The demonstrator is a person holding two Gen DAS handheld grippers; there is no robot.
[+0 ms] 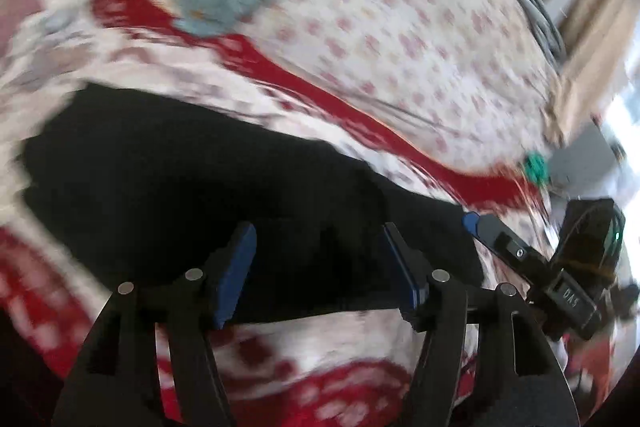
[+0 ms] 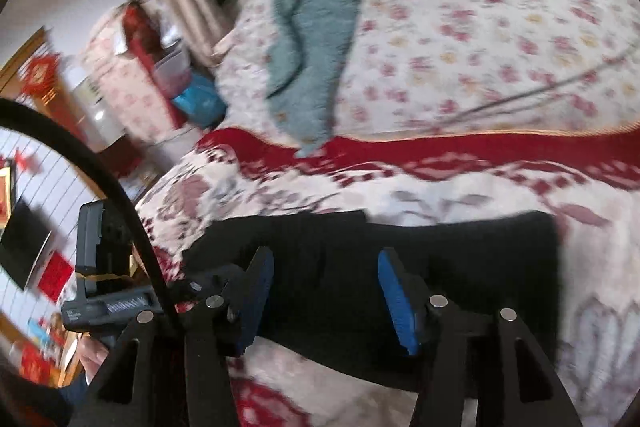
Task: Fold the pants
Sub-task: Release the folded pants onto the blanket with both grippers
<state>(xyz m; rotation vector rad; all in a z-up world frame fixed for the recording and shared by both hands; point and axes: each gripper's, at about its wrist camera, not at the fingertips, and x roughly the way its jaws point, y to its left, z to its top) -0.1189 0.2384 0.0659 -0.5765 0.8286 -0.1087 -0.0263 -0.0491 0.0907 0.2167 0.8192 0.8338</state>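
Note:
The black pants (image 1: 192, 171) lie as a flat folded bundle on the red and white patterned blanket (image 1: 320, 367). My left gripper (image 1: 320, 247) is open and empty, with its blue pads (image 1: 236, 275) above the near edge of the pants. In the right wrist view the pants (image 2: 460, 255) lie the same way. My right gripper (image 2: 326, 275) is open and empty over them. The right gripper also shows at the right edge of the left wrist view (image 1: 472, 221). Both views are blurred.
A grey-blue towel (image 2: 316, 27) lies on the floral bedsheet (image 2: 500, 7) beyond the blanket. A thin dark cable (image 2: 540, 91) crosses the sheet. The bed edge, a cluttered floral-covered stand (image 2: 132, 67) and a blue bag (image 2: 200, 99) are at the left.

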